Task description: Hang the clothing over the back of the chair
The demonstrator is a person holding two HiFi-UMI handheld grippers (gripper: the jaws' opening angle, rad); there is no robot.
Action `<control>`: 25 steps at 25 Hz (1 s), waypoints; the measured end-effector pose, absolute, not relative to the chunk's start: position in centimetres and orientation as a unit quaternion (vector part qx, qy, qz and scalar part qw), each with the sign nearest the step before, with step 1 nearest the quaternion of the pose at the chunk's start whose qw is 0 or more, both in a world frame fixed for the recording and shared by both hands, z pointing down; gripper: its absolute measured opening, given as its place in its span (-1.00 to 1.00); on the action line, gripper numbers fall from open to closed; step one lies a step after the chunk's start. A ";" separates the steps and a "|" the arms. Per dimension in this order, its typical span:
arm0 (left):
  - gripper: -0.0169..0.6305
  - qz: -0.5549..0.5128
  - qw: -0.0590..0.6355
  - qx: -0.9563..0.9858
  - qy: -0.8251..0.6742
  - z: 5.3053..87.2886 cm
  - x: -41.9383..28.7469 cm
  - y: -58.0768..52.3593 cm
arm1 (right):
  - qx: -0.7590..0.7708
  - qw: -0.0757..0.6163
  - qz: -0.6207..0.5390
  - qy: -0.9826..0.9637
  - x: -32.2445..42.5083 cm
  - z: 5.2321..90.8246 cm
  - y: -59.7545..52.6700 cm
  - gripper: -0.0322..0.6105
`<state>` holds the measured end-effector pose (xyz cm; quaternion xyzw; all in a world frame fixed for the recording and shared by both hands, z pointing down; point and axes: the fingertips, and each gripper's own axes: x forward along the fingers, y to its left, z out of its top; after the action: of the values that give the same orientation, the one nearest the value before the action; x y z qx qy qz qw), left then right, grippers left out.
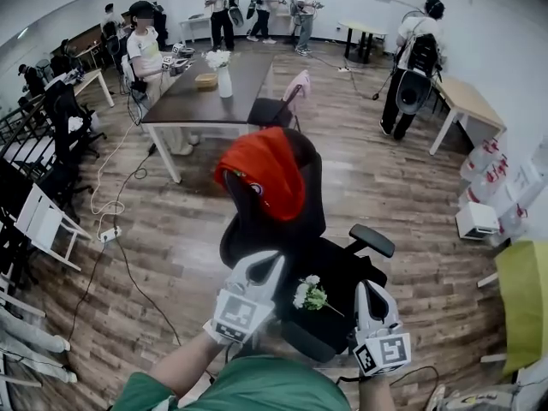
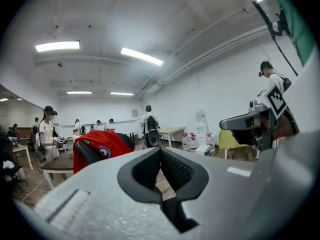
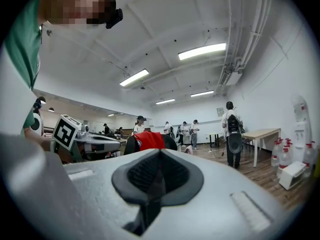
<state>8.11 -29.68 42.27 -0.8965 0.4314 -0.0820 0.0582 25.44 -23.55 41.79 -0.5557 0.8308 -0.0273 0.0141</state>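
The red clothing (image 1: 265, 178) lies draped over the top of the black office chair's back (image 1: 295, 225). It also shows in the left gripper view (image 2: 102, 146) and, farther off, in the right gripper view (image 3: 150, 140). A small white flower sprig (image 1: 310, 295) rests on the chair's seat. My left gripper (image 1: 264, 262) hovers at the seat's near left, shut and empty, its pads meeting (image 2: 161, 156). To the right of the seat my right gripper (image 1: 366, 291) is also shut with nothing in it (image 3: 160, 159). Both grippers are apart from the clothing.
A dark table (image 1: 184, 101) with a white vase (image 1: 224, 75) stands beyond the chair, with a pink-backed chair (image 1: 291, 92) beside it. A white folding chair (image 1: 43, 221) and floor cables (image 1: 111, 229) lie left. Water bottles (image 1: 492, 174) and a yellow-green chair (image 1: 524, 302) are right. Several people stand around.
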 end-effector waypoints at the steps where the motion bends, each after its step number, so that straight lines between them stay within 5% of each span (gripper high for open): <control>1: -0.91 -0.080 0.059 -0.897 0.432 42.1 8.2 -29.7 | -0.558 0.016 -0.025 0.829 25.6 41.6 -23.5 -0.89; 25: -0.91 -0.095 0.059 -0.902 0.417 42.9 8.6 -29.3 | -0.570 0.019 -0.013 0.822 26.2 41.5 -22.8 -0.89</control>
<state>8.57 -29.31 42.90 -0.9018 0.4173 -0.0953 0.0595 26.17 -22.75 41.55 -0.5696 0.8216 -0.0135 0.0187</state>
